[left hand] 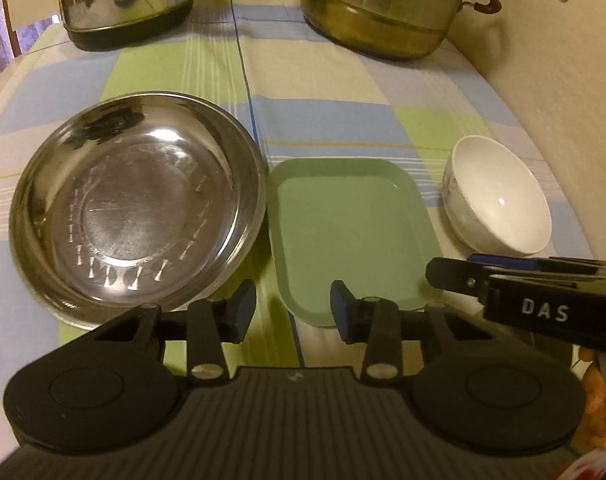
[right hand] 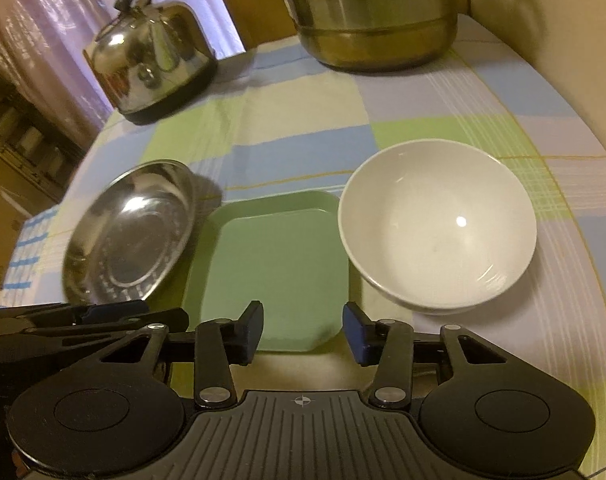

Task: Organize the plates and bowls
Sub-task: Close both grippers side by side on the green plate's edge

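Three task items are lined up in a row on the counter, which is covered by a checked blue-green-white cloth [left hand: 315,80].

Left wrist view: a round stainless-steel plate [left hand: 137,208] is seen centre-left, a pale green rectangular plastic tray [left hand: 351,232] just beside it at centre, nearly touching its rim, and a white ceramic bowl [left hand: 499,196] at centre-right, set apart from the tray. The left claw [left hand: 293,312] is seen at bottom centre, fingers part-way apart, nothing clamped; the near-left corner of the green tray lies just beyond the right fingertip, contact cannot be told. The right claw [left hand: 443,272] enters from the right edge, over the near-right corner of the tray.

Right wrist view: the same row is seen, steel plate left, green tray centre, white bowl right, the bowl's rim overlapping the tray's right edge in the picture. The right claw is at bottom centre, fingers part-way apart, nothing clamped, above the near edge of the tray. The left claw is seen at the lower left edge.

At the top of both frames a shiny steel kettle [right hand: 155,60] is seen at left and a stacked steel steamer pot [right hand: 371,16] at right.
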The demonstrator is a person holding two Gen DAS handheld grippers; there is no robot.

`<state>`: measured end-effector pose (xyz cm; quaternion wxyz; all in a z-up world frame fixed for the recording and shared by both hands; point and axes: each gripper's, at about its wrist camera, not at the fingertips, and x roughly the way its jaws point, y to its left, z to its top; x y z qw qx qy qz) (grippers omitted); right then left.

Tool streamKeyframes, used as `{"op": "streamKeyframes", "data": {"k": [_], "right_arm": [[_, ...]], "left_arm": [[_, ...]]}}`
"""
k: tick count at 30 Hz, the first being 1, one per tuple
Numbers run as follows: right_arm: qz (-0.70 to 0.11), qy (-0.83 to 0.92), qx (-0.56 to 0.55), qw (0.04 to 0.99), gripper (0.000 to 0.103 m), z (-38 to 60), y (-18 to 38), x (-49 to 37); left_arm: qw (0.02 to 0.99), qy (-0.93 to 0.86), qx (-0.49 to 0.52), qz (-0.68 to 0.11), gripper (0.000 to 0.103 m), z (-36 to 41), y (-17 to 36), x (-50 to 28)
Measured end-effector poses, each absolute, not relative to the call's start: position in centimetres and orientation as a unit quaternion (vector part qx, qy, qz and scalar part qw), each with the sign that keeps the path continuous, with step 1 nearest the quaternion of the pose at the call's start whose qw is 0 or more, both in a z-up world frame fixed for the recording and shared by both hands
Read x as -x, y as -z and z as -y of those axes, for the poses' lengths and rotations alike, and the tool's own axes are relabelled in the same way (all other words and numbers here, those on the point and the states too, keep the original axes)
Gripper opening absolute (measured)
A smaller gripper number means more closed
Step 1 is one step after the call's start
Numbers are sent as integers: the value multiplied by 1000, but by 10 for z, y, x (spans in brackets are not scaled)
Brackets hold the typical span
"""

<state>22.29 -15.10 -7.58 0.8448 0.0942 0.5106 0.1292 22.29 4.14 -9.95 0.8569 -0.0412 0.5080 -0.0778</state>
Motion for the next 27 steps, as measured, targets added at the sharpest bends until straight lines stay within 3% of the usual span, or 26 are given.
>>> {"op": "streamKeyframes", "data": {"k": [12,22,27], "right_arm": [[-535,-89,-61,838,33,142,96,-236],[-538,-73,-47,838,10,142,105,-237],[-535,-73,-42,840,5,143,103,-235]], "left_arm": [[846,75,42,-525,23,-40,117,-238],[850,65,29,-522,7,-38,126,-241],[854,70,23,-515,6,-38,123,-238]]}}
